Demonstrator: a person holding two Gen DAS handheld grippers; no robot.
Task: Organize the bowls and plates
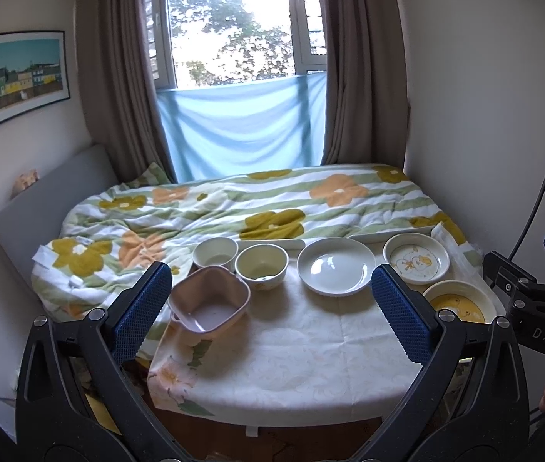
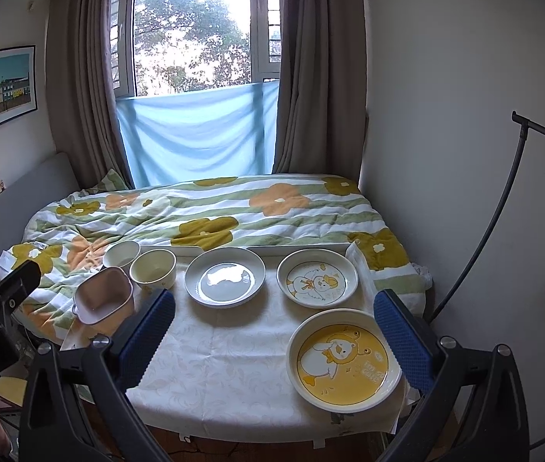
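Note:
On a table with a pale cloth (image 2: 234, 365) stand a pink square bowl (image 1: 211, 304) (image 2: 104, 295), a white bowl (image 1: 215, 254) (image 2: 121, 254), a cream bowl (image 1: 261, 266) (image 2: 153, 269), a plain white plate (image 1: 336, 265) (image 2: 225, 276), a white duck plate (image 1: 415, 258) (image 2: 317, 278) and a yellow duck plate (image 2: 343, 360) (image 1: 459, 304). My left gripper (image 1: 272, 315) is open, hovering above the table's near left, empty. My right gripper (image 2: 274, 331) is open too, raised over the near right, with the yellow plate just inside its right finger (image 2: 403, 342).
A bed with a flowered green-striped quilt (image 1: 257, 208) lies right behind the table, under a curtained window (image 1: 234, 27). A white tray edge (image 2: 299, 248) runs along the table's back. A black stand with a cable (image 2: 503, 208) rises at the right wall.

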